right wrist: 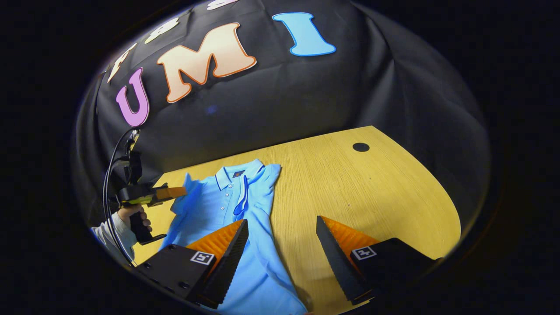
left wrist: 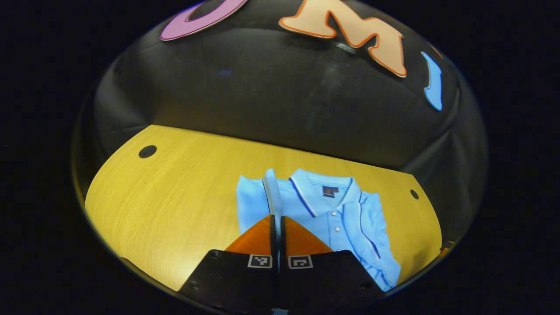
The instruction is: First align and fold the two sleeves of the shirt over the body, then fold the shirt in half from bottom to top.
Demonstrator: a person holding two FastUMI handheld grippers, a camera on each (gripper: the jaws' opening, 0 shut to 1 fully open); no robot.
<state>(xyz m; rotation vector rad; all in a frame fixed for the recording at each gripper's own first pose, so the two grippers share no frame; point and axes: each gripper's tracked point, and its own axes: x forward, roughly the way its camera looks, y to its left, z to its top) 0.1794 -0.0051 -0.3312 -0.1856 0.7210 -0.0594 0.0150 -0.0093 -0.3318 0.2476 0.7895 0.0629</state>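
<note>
Light blue shirt (right wrist: 232, 205) with dark piping along collar (left wrist: 321, 191) and placket; yellow wood-grain surface (right wrist: 376, 197) bearing a black round hole (right wrist: 361, 147) at two o'clock.

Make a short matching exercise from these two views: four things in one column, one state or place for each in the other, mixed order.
1. left gripper
2. right gripper
3. shirt
4. table

a. light blue, lying collar toward the booth wall
b. open, above the shirt's edge
c. yellow wood with round dark holes
d. closed on a lifted strip of blue cloth

Pairs: 1-d, 2-b, 3-a, 4-c
</note>
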